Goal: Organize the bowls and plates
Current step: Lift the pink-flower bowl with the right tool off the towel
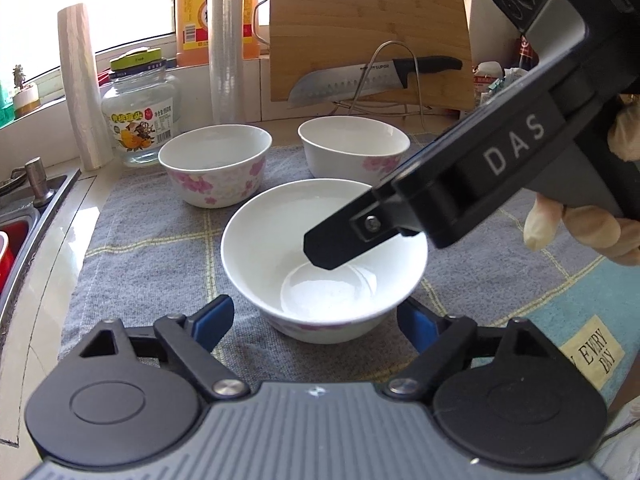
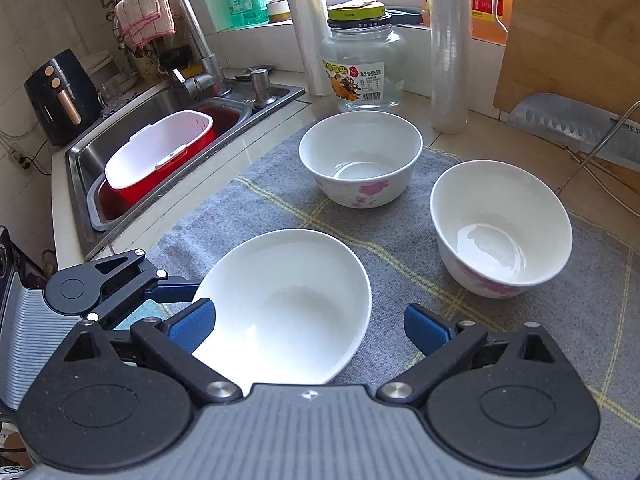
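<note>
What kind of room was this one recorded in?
A home kitchen counter, most likely: a steel sink with a faucet, a knife racked against a wooden cutting board, and floral bowls on a grey mat.

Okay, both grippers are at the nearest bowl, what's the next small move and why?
Probably close the left gripper on the near bowl. Its blue pads sit either side of the bowl's base, apparently not pressing yet, and the right gripper is open with one finger over the rim.

Three upright white pink-flowered bowls [image 2: 286,308] [image 2: 360,158] [image 2: 500,226], apart on grey cloth.
</note>
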The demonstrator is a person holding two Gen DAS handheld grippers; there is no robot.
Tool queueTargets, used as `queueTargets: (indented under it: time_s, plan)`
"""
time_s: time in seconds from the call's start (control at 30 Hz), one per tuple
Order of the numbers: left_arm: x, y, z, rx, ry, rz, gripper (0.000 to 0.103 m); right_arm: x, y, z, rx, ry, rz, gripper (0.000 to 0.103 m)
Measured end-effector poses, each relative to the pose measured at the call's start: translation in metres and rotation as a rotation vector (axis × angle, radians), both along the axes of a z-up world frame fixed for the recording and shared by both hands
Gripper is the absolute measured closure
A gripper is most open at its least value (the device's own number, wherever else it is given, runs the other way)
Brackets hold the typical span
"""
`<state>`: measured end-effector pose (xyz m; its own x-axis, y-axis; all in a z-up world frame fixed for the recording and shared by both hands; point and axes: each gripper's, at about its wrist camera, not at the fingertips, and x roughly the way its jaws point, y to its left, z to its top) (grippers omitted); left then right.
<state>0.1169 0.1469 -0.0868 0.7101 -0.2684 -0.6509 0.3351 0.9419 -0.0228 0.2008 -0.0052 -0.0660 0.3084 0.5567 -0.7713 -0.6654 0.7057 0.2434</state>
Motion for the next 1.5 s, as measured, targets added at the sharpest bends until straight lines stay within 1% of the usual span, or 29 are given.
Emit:
queueTargets:
  time_s: [0.1,0.33,0.4,0.5,0.67,1.07,1.3,1.5]
  plan:
    - [-0.001,-0.001,0.001,0.004,-0.005,-0.008,0.017,0.001,0.003,0.0,0.003,0.001,0.009,0.01]
    - [-0.001,0.0,0.001,0.006,-0.012,-0.023,0.017,0.007,0.01,-0.001,0.005,0.012,0.017,0.012]
    - [0.0,-0.001,0.001,0.008,-0.014,-0.028,0.017,0.009,0.012,-0.001,0.004,0.017,0.024,0.018]
    - [0.0,-0.001,0.001,0.012,-0.017,-0.035,0.017,0.01,0.014,-0.002,-0.006,0.018,0.03,0.02]
    - [0.0,-0.003,0.001,0.026,-0.028,-0.047,0.018,0.012,0.015,-0.001,-0.01,0.025,0.031,0.02]
    - [0.001,-0.005,0.006,0.029,-0.009,-0.059,0.018,0.013,0.01,0.001,-0.001,0.053,0.032,0.02]
    - [-0.002,-0.017,0.013,0.04,-0.007,-0.095,0.018,0.008,-0.006,0.003,0.005,0.069,0.014,0.02]
    - [-0.004,-0.034,0.019,0.047,-0.019,-0.139,0.018,0.004,-0.032,0.008,0.023,0.071,-0.024,0.02]
